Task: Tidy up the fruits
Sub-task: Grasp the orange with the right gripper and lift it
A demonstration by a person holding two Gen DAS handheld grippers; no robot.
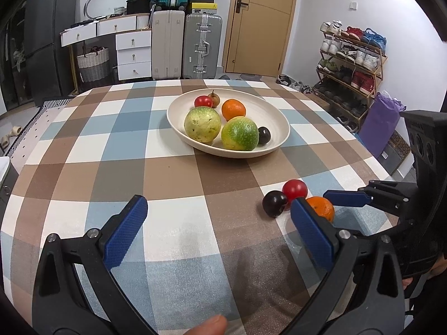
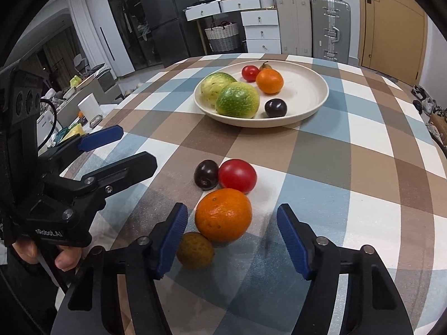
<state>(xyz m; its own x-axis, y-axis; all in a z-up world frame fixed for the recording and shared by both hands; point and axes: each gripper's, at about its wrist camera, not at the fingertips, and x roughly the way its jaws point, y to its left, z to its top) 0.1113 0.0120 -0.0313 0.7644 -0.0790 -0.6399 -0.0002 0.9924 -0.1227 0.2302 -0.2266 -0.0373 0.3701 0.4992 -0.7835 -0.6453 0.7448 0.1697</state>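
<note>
Loose orange (image 2: 223, 214), tomato (image 2: 237, 175), plum (image 2: 206, 174), brown fruit (image 2: 195, 250) clustered near plate (image 2: 313, 83)

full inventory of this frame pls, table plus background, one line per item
plate: 1, cream, far middle of table
green-yellow fruits: 2, on plate, near side
oranges: 2, orange; one on plate, one on the cloth between the right gripper's fingers
tomatoes: 2, red; plate, cloth
dark plums: 2, near-black; plate, cloth
small brown fruits: 2; plate far edge, cloth by right gripper's left finger
tablecloth: 1, brown/blue/white check
suitcases: several, back wall
shoe rack: 1, beside door
left gripper: open, empty
right gripper: open around orange
</note>
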